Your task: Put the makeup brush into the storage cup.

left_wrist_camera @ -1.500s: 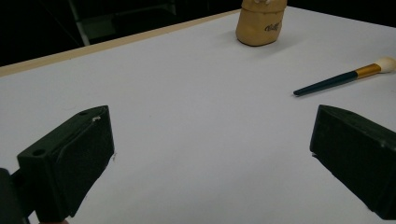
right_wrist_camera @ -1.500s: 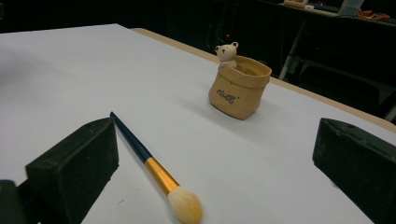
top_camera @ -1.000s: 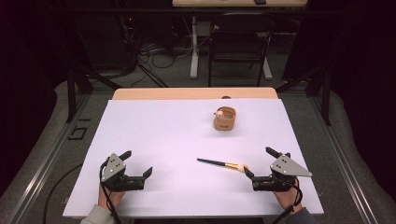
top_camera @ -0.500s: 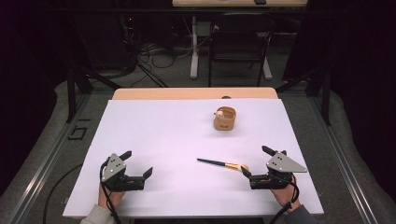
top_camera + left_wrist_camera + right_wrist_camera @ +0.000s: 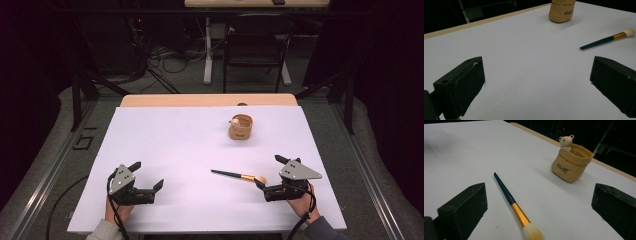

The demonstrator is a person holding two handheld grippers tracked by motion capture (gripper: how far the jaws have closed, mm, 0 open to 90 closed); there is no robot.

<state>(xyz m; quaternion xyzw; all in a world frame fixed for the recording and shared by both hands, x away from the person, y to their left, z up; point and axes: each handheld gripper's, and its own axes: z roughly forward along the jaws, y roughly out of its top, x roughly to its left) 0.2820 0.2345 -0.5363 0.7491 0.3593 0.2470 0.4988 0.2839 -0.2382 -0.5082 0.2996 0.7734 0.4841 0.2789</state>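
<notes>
**Brush on the sheet, both grippers spread wide**

On the white sheet (image 5: 190,150) that covers the wooden table, a makeup brush (image 5: 239,176) with a dark teal handle, a gold metal ferrule and a pale, fluffy bristle head lies flat. Its handle tip points toward the person's left and slightly away; its bristle head lies nearest the right gripper (image 5: 272,172). In the right gripper view the brush (image 5: 515,208) runs slantwise between the two black jaws, the bristle head close to the camera, and neither jaw touches it. The jaws of that gripper stand far apart and hold nothing.

Farther back on the sheet, well apart from the brush, stands a small tan ceramic pot (image 5: 240,127) shaped like a rolled-down paper sack, with a tiny cream bear figure (image 5: 565,142) perched on its rim and dark lettering on its side. It is upright.

The left gripper (image 5: 146,176) rests low over the near left part of the sheet, held by the person's left hand (image 5: 116,210). Its jaws are likewise released and wide apart, with bare sheet between them. In the left gripper view the brush (image 5: 607,39) and the pot (image 5: 562,11) lie far off, up and to the right.

Beyond the table's far edge a dark chair (image 5: 256,50) stands on the floor.
</notes>
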